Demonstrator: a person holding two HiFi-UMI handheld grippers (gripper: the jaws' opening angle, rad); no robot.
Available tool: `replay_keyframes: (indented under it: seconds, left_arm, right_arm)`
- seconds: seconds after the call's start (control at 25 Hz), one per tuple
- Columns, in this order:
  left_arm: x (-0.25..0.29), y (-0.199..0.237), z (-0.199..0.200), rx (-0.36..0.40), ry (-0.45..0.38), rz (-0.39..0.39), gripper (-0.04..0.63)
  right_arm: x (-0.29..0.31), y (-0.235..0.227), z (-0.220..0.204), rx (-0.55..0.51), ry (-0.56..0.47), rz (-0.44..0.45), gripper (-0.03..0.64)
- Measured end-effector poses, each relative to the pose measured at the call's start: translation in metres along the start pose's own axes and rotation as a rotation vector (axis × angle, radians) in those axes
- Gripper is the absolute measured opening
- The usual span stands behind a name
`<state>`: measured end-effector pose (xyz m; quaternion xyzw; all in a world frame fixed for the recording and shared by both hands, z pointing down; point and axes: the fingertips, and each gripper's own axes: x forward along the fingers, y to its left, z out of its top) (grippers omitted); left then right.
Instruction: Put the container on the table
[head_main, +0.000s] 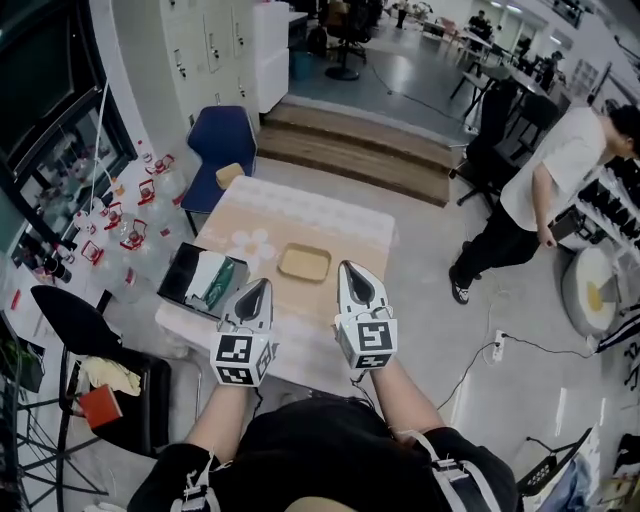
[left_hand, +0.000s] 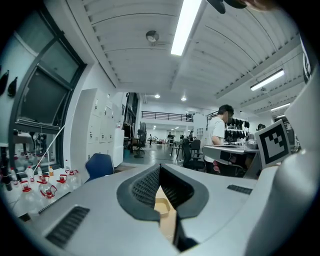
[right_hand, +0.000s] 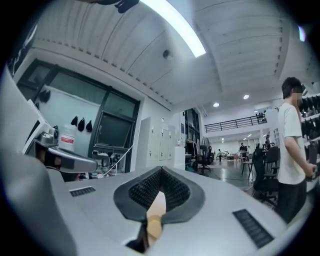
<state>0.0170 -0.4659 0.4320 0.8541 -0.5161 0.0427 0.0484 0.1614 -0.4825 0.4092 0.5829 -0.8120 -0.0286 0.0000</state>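
Tan container lies flat on the counter; hold left gripper and right gripper, fingers clenched empty, near side, clear.

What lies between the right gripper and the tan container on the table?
Nothing: the head view shows only bare tablecloth between the right gripper and the container.

- The container is a shallow, tan, rectangular tray with rounded corners and a low raised rim; its inside looks bare.
- It lies flat, open side up, on the tabletop, about midway across, in the half nearer the person.
- The tabletop is covered by a pale cloth, with a flower print just left of the container.
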Motion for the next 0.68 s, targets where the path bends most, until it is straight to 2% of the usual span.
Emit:
replay_keyframes:
  seconds: [0.24,0.4,0.52,0.68]
  left_arm:
    - [-0.005,-0.005,0.009,0.011,-0.013,-0.009,0.012]
    - [-0.009,-0.004,0.023,0.016,-0.036,-0.006,0.012]
    - [-0.009,-0.001,0.028,0.017,-0.046,-0.005,0.012]
    - [-0.008,0.003,0.027,0.014,-0.049,-0.005,0.012]
  right_arm:
    - [-0.006,0.007,0.011,-0.013,-0.031,0.001,0.012]
    - [-0.008,0.018,0.025,-0.084,-0.077,0.01,0.012]
    - [-0.005,0.024,0.031,-0.092,-0.116,0.019,0.012]
    - [0.0,0.028,0.025,-0.075,-0.075,0.024,0.012]
